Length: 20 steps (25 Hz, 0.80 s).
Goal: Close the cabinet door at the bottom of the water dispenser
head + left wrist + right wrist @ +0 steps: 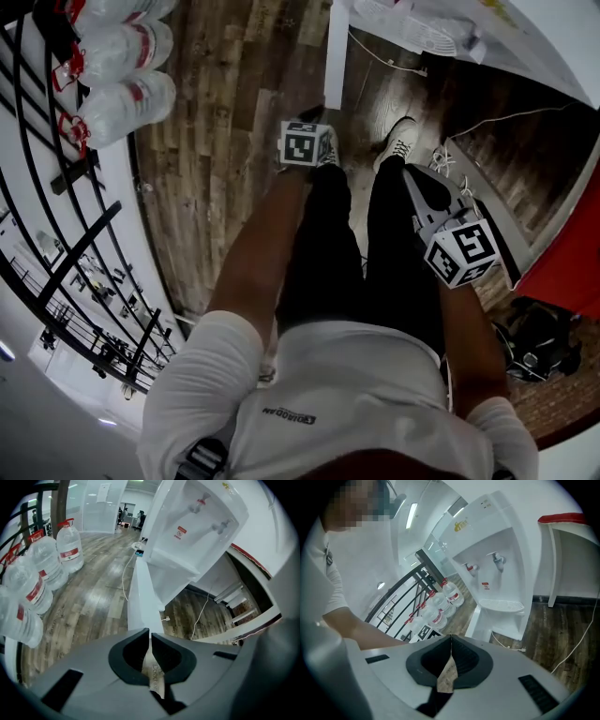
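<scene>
Left gripper view: claw tips together

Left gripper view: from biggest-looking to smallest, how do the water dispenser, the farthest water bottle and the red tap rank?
1. Water dispenser
2. Farthest water bottle
3. Red tap
Nearness may flatter the dispenser.

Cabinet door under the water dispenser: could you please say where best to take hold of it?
Near its free front edge, from the side facing the water bottles. The cabinet door stands swung out, so pushing that outer face with the shut left gripper should probably close it.
</scene>
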Tool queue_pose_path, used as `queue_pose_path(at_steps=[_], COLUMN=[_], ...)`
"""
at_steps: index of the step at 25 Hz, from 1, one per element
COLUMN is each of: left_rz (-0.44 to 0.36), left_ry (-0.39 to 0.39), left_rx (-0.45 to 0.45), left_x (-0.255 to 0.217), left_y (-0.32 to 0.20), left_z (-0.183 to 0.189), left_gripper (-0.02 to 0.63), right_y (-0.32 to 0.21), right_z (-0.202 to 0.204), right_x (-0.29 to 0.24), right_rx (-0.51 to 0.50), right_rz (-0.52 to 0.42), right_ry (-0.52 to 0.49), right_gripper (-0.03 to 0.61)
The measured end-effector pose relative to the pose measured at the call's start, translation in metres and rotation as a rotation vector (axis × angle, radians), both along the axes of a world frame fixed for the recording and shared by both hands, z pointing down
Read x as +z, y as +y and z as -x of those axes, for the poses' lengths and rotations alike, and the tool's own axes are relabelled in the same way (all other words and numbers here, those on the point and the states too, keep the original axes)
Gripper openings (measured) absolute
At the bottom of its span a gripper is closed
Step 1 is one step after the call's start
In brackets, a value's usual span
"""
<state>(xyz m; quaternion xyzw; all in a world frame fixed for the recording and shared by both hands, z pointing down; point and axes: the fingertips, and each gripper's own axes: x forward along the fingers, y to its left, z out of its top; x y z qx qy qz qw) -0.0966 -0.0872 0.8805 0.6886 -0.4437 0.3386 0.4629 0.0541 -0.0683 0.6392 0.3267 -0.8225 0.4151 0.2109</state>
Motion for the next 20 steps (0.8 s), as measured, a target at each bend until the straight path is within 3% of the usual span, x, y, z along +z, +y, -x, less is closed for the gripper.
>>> queue_pose_path(at_steps=[7, 10, 12, 20], left_rz=[0.009, 0.033, 0.044, 0.055], left_ry=[-0.002, 0.002, 0.008, 0.07], left_rx=[-0.003, -0.031, -0.033, 0.058], left_x=[0.012, 0.017, 0.018, 0.018], left_y=[0.001, 0.0, -0.001, 0.0], left_z=[-0.003, -0.002, -0.003, -0.036], left_gripper=[0.0, 0.069, 0.069, 0.069], right_y=[0.002, 0.002, 0.001, -0.003], right_z=[-0.004, -0.006, -0.008, -0.013], right_x=[0.005, 0.006, 0.006, 0.007], right_rx=[0.011, 0.016, 0.019, 0.039], right_rz=[0.011, 0.019, 0.023, 0.032], right_ry=[-0.009, -0.01, -0.013, -0.025], right_gripper=[0.021, 0.021, 0.021, 0.021])
